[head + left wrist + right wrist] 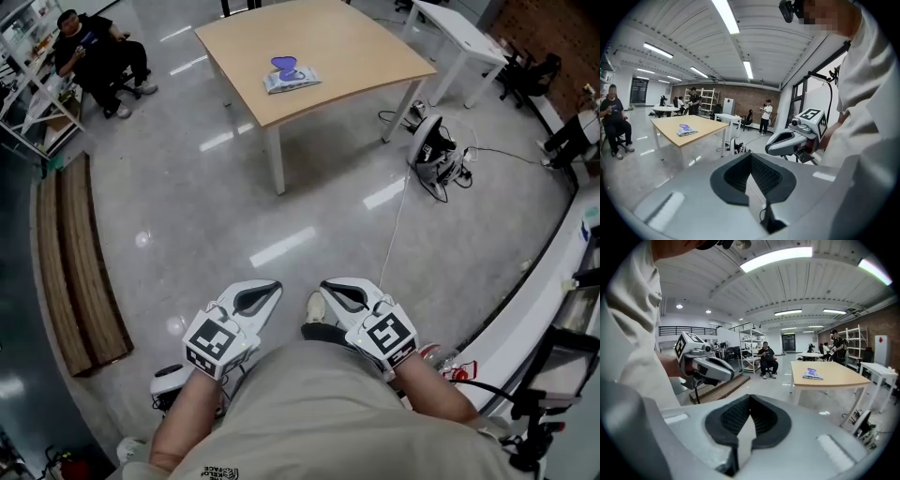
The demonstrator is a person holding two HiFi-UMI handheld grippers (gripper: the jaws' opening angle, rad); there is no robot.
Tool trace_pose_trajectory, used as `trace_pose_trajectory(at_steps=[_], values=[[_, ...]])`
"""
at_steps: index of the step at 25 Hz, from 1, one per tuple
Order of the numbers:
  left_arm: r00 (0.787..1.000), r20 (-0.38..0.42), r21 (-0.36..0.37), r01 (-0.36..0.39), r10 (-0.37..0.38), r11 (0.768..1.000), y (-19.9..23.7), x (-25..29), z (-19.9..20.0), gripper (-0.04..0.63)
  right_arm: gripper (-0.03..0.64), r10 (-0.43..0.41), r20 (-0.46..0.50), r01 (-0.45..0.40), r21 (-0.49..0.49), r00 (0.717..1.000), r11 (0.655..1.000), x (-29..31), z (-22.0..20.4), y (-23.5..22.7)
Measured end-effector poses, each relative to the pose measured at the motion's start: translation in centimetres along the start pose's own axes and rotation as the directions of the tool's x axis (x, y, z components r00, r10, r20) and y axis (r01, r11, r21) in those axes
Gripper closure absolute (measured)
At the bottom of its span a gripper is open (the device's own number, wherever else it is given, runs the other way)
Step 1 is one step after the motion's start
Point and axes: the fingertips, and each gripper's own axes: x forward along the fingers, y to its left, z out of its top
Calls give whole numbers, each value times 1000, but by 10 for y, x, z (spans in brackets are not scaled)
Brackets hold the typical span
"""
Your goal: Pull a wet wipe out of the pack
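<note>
A wet wipe pack (292, 75) with a purple lid lies on the wooden table (356, 56), far ahead across the floor. It also shows small in the left gripper view, the pack (687, 131) on the table (701, 125), and in the right gripper view, the pack (813, 375) on the table (834, 377). My left gripper (260, 297) and right gripper (341, 294) are held side by side close to my body, well short of the table. Both are shut with nothing between the jaws. Each shows in the other's view: the right gripper (774, 148) and the left gripper (727, 376).
A person sits on a chair (94, 52) at the far left by shelving. A wooden platform (75, 272) runs along the left. Cables and a floor device (433, 155) lie right of the table. A white table (459, 37) stands behind, a white counter (544, 281) at right.
</note>
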Motion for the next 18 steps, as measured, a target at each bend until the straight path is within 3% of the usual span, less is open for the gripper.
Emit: trace_pose_trajectory(at_steps=[9,18], values=[[999,23,28,-47,46,999,43,112,52,589,615,-8,1,8,-56,1000,998,0,-6,-122],[998,-4,10,-63,63,998,79,159,76,589,615,8,-8,-9,-52,1000,999,16,1,-177]])
